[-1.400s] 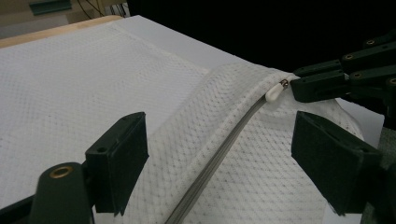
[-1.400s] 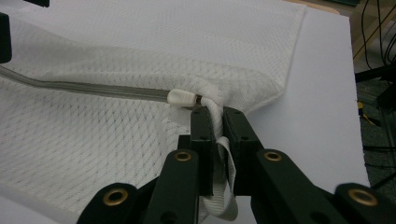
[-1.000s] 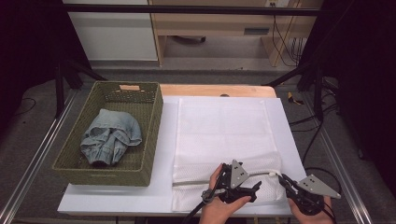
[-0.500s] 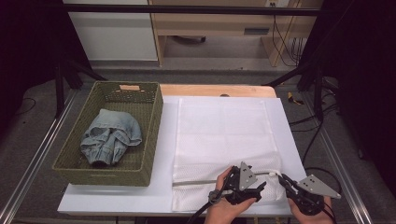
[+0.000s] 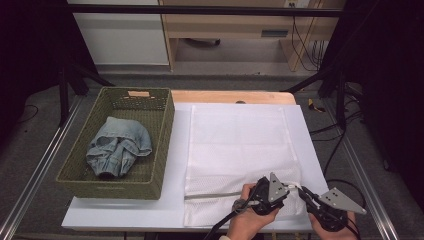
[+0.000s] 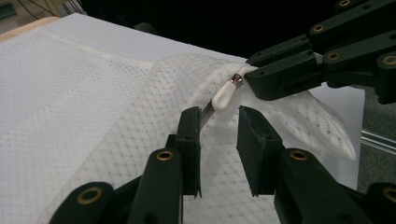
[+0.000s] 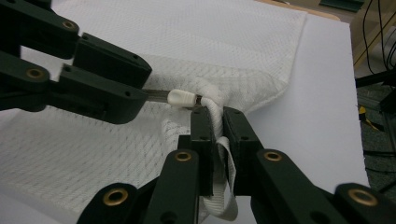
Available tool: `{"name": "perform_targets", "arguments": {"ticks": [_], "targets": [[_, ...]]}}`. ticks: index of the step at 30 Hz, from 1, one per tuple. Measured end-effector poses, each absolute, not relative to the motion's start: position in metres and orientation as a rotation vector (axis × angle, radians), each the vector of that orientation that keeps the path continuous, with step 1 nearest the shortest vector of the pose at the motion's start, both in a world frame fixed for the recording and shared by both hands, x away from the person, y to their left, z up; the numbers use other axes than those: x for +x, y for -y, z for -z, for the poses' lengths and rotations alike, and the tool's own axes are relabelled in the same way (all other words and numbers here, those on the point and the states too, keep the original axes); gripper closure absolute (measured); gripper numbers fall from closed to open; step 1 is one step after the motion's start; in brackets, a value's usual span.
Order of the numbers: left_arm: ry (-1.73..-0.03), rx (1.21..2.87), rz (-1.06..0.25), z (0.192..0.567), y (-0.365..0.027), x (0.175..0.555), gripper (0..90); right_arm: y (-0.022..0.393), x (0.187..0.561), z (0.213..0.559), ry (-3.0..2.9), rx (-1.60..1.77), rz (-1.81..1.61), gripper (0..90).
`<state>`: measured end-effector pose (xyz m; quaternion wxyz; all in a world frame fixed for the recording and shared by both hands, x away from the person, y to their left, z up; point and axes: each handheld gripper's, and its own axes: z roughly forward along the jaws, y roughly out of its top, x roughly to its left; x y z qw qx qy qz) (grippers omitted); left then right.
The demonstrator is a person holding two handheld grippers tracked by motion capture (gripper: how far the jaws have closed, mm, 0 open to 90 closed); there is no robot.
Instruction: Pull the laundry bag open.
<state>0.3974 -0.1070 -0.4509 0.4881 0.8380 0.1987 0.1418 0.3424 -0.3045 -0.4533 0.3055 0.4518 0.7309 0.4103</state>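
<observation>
White table (image 5: 125,220) w/ basket (image 5: 165,145), mesh bag (image 5: 235,145)

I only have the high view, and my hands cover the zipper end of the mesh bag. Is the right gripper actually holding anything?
Observer: Yes. The right gripper is shut on a white strap of the mesh bag, right beside the zipper pull.
Operator: Has the left one got the zipper pull?
Observer: Not yet. The left gripper has just been closing its jaws, but in its own view they stand apart, with the zipper pull just past the tips and unpressed.
Operator: Which way does the tab point?
Observer: Toward the left gripper's jaws, with its metal end at the right gripper's tip.
</observation>
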Motion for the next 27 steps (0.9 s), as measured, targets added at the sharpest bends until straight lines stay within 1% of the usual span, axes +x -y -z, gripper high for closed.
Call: {"name": "perform_targets", "arguments": {"ticks": [4,17,23,27], "targets": [[-0.471,2.052,-0.338,0.451,0.111,0.402,78.2,0.304,0.342,0.453,-1.935,1.196,-1.091,83.4],[-0.444,2.084,-0.301,0.451,0.118,0.410,84.4,0.304,0.342,0.452,-1.941,1.188,-1.088,83.5],[-0.432,2.089,-0.259,0.451,0.118,0.410,84.3,0.304,0.342,0.453,-1.944,1.184,-1.081,83.6],[-0.415,2.108,-0.240,0.452,0.119,0.411,81.8,0.304,0.342,0.453,-1.948,1.188,-1.076,83.6]]}}
